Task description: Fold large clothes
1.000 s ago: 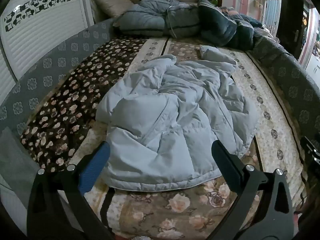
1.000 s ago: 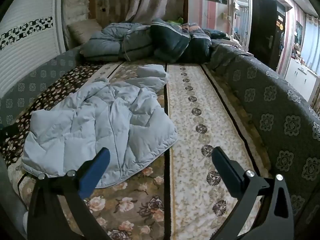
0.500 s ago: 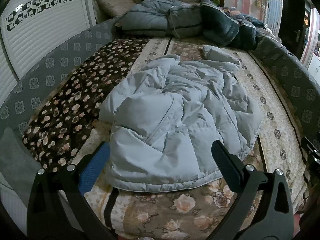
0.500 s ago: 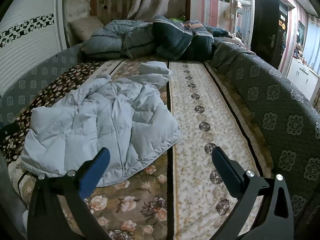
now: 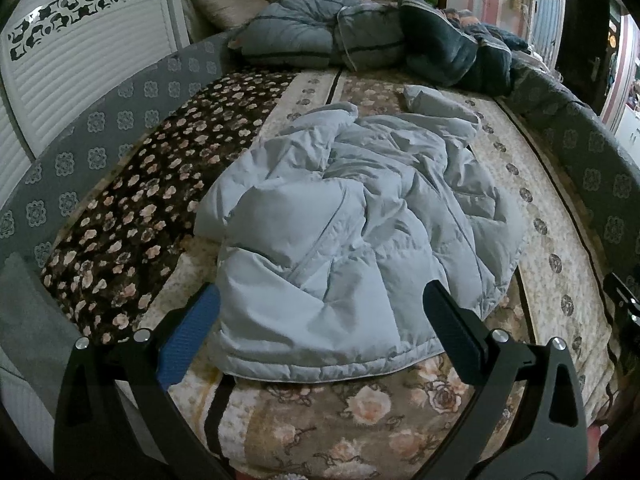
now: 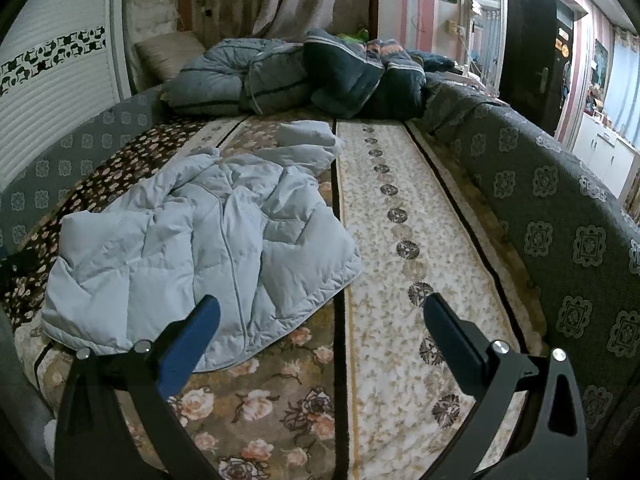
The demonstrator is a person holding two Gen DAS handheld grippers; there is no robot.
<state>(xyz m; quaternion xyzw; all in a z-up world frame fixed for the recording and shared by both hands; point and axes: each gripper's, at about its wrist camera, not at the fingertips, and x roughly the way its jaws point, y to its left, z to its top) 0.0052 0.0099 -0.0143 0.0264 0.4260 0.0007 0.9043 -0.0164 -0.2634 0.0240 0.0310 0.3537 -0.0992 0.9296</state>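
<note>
A pale blue quilted down jacket (image 5: pixel 352 232) lies crumpled on the floral bed cover, hem toward me. It also shows in the right wrist view (image 6: pixel 208 244), left of centre. My left gripper (image 5: pixel 320 308) is open and empty, held just above the jacket's near hem. My right gripper (image 6: pixel 320 320) is open and empty, over the bed cover to the right of the jacket's near right corner.
The bed cover (image 6: pixel 400 280) has brown floral and cream strips. Folded grey and dark quilts (image 5: pixel 360 40) and a pillow (image 5: pixel 228 0) are piled at the far end. Grey patterned padded sides (image 6: pixel 560 220) run along both edges. A white louvred panel (image 5: pixel 80 60) stands left.
Both grippers have moved slightly forward and down toward the bed; the jacket looks a little closer. The jacket itself has not moved. Both stay open.
</note>
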